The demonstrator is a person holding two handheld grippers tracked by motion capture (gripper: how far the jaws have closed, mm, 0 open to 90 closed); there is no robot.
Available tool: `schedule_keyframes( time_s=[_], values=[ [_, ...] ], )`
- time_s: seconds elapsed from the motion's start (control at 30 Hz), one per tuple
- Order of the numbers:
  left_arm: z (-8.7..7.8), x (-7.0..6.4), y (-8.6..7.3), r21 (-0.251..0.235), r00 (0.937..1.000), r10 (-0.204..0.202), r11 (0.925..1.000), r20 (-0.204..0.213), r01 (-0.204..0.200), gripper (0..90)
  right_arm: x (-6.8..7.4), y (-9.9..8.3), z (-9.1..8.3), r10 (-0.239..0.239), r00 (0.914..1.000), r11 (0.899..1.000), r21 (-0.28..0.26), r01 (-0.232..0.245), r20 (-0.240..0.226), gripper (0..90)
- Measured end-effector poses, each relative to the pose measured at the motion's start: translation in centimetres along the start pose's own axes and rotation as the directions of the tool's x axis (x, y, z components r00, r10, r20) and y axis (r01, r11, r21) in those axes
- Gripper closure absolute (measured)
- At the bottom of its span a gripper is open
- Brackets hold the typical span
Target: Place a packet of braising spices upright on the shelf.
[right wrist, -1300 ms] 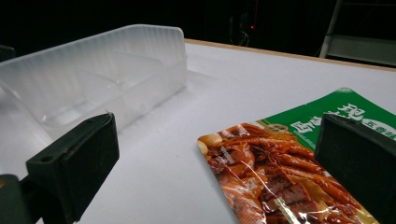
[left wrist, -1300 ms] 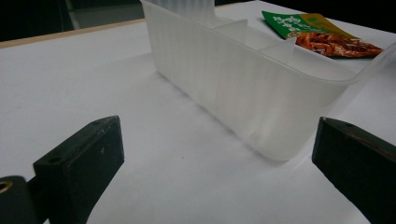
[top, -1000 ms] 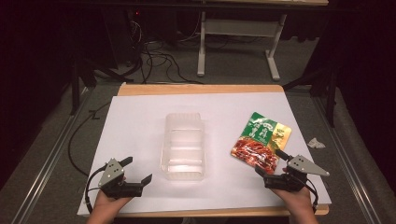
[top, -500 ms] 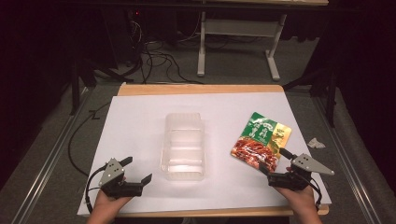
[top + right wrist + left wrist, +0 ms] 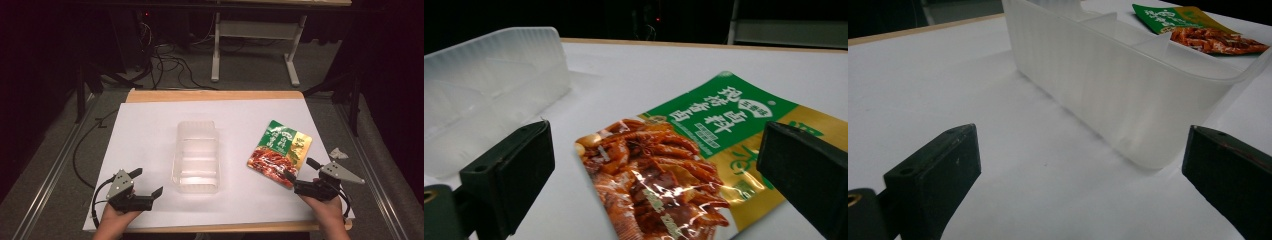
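Note:
A clear plastic tray (image 5: 196,154) with inner dividers stands in the middle of the white sheet (image 5: 150,135); its ribbed wall (image 5: 1108,85) is close in the left gripper view and appears as the tray (image 5: 484,85) at the left of the right gripper view. A flat food packet (image 5: 279,152), green and yellow with a red picture, lies right of the tray. My left gripper (image 5: 148,185) is open near the front left, aimed at the tray. My right gripper (image 5: 299,169) is open at the packet's (image 5: 684,165) near corner, nothing between its jaws.
The white sheet covers a wooden table (image 5: 210,95). A crumpled scrap of paper (image 5: 338,153) lies off the sheet's right edge. Cables (image 5: 165,60) and table legs (image 5: 216,50) stand on the floor beyond the far edge.
My right gripper has drawn slightly back and to the right along the packet's near edge. The left gripper, tray and packet have stayed put.

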State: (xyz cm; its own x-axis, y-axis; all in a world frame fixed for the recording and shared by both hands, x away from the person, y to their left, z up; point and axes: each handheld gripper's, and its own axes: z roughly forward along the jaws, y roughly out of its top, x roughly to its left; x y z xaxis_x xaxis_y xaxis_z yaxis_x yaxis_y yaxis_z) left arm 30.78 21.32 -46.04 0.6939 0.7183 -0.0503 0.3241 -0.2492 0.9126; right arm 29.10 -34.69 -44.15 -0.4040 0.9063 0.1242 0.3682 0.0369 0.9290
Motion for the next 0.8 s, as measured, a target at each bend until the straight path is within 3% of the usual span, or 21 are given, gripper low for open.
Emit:
schedule_keyframes(
  time_s=[0.1, 0.2, 0.23, 0.37, 0.43, 0.47, 0.5, 0.6, 0.63, 0.73, 0.8],
  values=[
    [0.0, 0.0, 0.0, 0.000, 1.0000, 0.000, 1.0000, -0.002, 0.000, 2.8, -1.3, -0.1, 0.0, 0.024, 0.9992, 1.000, 0.010, -0.024, 0.031, 5.0],
    [0.0, 0.0, 0.0, 0.001, 1.0000, -0.002, 1.0000, -0.003, 0.002, 2.8, -2.1, -0.2, 0.2, 0.018, 0.9987, 1.000, 0.015, -0.019, 0.048, 5.1],
    [0.0, -0.1, 0.0, 0.004, 1.0000, -0.003, 1.0000, -0.002, 0.003, 2.8, -3.1, -0.3, 0.7, 0.024, 0.9971, 0.999, 0.028, -0.027, 0.072, 5.2],
    [0.1, 0.0, -0.1, 0.005, 1.0000, -0.005, 1.0000, -0.002, 0.005, 2.8, -4.7, -0.2, 1.7, 0.049, 0.9925, 0.997, 0.051, -0.055, 0.112, 5.7],
    [0.1, 0.0, -0.1, 0.007, 1.0000, -0.006, 1.0000, -0.004, 0.006, 2.8, -6.5, 0.2, 2.6, 0.099, 0.9877, 0.992, 0.071, -0.108, 0.121, 7.6],
    [0.1, 0.1, -0.1, 0.009, 1.0000, -0.005, 0.9999, -0.005, 0.005, 2.8, -6.5, 0.2, 2.6, 0.099, 0.9877, 0.992, 0.071, -0.108, 0.121, 7.6],
    [0.1, 0.1, -0.1, 0.013, 1.0000, -0.003, 0.9999, -0.007, 0.003, 2.8, -7.8, 0.5, 3.2, 0.133, 0.9835, 0.988, 0.069, -0.142, 0.123, 7.9],
    [0.1, 0.1, -0.1, 0.014, 1.0000, 0.000, 0.9999, -0.010, 0.000, 2.8, -8.9, 0.8, 3.8, 0.167, 0.9795, 0.982, 0.075, -0.176, 0.114, 8.0],
    [0.1, 0.0, -0.1, 0.013, 0.9999, 0.000, 0.9999, -0.012, 0.001, 2.8, -9.7, 0.9, 4.7, 0.175, 0.9758, 0.980, 0.078, -0.186, 0.131, 8.4],
    [0.0, 0.0, 0.0, 0.009, 0.9999, 0.004, 1.0000, -0.016, -0.004, 2.8, -10.4, 1.1, 5.6, 0.196, 0.9700, 0.974, 0.087, -0.209, 0.144, 8.4],
    [0.0, 0.1, 0.0, 0.014, 0.9999, 0.003, 0.9999, -0.017, -0.003, 2.8, -11.5, 1.4, 6.6, 0.241, 0.9594, 0.963, 0.086, -0.255, 0.148, 10.0]
  ],
)
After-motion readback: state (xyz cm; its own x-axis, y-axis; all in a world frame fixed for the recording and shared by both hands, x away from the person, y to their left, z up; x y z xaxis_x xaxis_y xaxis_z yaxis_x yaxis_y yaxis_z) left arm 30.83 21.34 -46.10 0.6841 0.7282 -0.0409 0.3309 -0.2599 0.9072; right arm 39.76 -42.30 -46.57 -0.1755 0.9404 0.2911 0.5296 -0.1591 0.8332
